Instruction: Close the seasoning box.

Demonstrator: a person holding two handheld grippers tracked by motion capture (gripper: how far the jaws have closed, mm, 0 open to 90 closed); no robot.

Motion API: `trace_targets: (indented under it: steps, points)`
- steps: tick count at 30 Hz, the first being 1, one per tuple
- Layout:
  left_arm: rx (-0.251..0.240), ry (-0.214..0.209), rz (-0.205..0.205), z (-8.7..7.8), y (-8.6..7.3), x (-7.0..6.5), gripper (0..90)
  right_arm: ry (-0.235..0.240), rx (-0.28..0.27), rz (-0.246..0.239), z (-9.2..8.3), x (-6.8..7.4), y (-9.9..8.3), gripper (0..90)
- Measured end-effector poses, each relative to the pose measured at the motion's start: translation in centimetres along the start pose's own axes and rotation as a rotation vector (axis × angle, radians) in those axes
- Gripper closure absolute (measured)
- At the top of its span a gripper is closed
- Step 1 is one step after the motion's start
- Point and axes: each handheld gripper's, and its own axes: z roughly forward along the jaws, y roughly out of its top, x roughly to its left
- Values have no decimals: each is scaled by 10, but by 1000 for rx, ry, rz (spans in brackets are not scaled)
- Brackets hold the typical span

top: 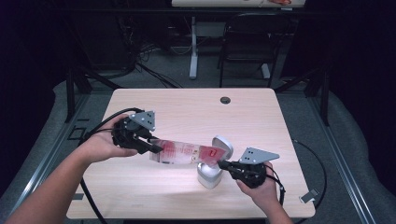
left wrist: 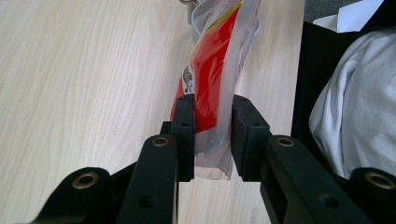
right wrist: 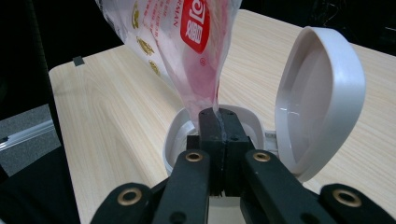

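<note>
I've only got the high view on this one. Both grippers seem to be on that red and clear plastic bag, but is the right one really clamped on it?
Observer: Yes. In the right gripper view the right gripper has its jaws pressed flat together on the bag's narrow end.
Operator: Where is that end relative to the white bin?
Observer: Directly over the white bin's open mouth; its lid stands hinged open beside it.
Operator: And the left gripper?
Observer: In the left gripper view the left gripper has the bag's other end between its jaws; one pad touches the film, but a gap shows beside the other.
</note>
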Motion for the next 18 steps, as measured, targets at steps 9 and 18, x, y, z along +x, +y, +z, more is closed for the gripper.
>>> trace_targets:
  steps: [9,18]
  points:
    - [-20,-14,-26,6,-12,2,734,-3,-7,-4,-1,0,3,900]
    - [-52,-24,-54,10,-23,4,733,3,-13,-7,0,0,6,900]
